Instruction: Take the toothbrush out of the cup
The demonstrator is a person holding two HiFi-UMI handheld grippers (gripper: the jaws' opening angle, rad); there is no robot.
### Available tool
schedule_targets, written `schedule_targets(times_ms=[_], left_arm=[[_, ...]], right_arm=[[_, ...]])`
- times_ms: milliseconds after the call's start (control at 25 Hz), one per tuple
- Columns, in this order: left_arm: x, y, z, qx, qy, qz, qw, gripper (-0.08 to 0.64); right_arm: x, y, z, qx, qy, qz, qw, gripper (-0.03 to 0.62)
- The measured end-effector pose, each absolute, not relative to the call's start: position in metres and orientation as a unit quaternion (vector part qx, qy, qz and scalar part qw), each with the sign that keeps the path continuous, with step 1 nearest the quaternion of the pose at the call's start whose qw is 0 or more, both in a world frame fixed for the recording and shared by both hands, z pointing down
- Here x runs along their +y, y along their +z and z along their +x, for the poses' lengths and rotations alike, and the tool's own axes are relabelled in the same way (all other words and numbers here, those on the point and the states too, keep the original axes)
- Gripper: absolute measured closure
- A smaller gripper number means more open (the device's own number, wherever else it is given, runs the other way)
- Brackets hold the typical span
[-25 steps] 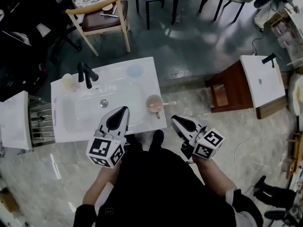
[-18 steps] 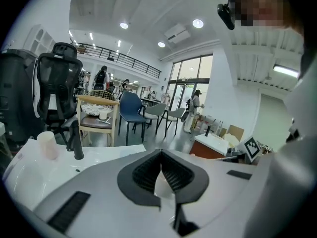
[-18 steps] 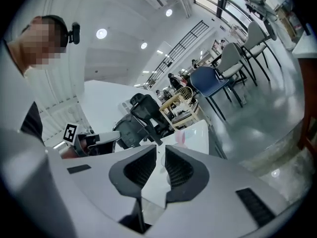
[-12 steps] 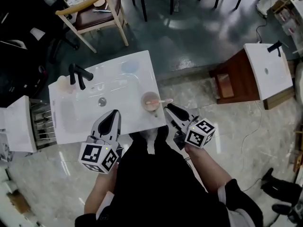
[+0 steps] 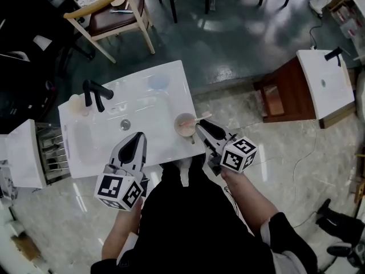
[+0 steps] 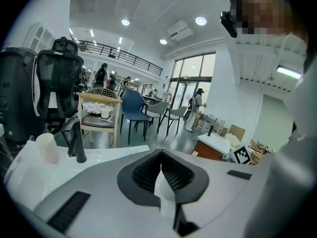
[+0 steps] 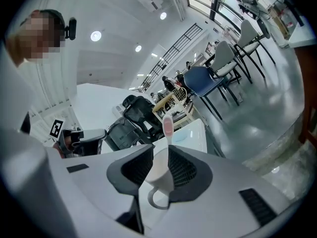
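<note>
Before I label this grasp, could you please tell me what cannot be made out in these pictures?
1. Lower handle of the toothbrush: right gripper view, hidden inside the cup.
2. Sides and base of the cup: right gripper view, covered by the open jaws of the right gripper.
3. Toothbrush bristles: head view, too small.
4. What else the cup holds: head view, blurred and small.

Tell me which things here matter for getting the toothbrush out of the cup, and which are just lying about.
For the job:
- toothbrush
- cup
- right hand-held gripper, open beside the cup

Just lying about:
- black faucet
- pale blue round dish
- wooden chair
- second sink unit
</note>
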State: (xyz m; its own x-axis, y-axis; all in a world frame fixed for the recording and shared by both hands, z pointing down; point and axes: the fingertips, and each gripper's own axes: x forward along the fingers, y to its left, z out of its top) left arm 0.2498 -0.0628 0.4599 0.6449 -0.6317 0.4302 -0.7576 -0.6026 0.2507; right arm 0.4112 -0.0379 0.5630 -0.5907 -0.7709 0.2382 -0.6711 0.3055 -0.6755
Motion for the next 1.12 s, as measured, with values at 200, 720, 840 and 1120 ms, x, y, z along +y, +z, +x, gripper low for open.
schedule_targets(times_ms=[200, 720, 840, 1120], left_arm=[[-0.074, 0.456, 0.249, -0.387, 0.140, 0.886, 0.213, 0.543], [-0.089, 0.441, 0.237, -0.379, 0.121, 0.892, 0.216, 0.543], [-0.091, 0.438, 0.234, -0.381, 0.118, 0.892, 0.215, 0.543], [-0.100, 0.428, 0.221, -0.387, 0.106, 0.891, 0.212, 0.543]], right_arm=[[-0.042, 0.565, 0.405, 0.804, -0.393, -0.443, 0.052, 0.504], [-0.050, 0.588, 0.411, 0.773, -0.430, -0.466, 0.025, 0.469], [-0.056, 0.587, 0.409, 0.774, -0.428, -0.466, 0.024, 0.469], [-0.068, 0.565, 0.408, 0.785, -0.393, -0.478, 0.011, 0.546]])
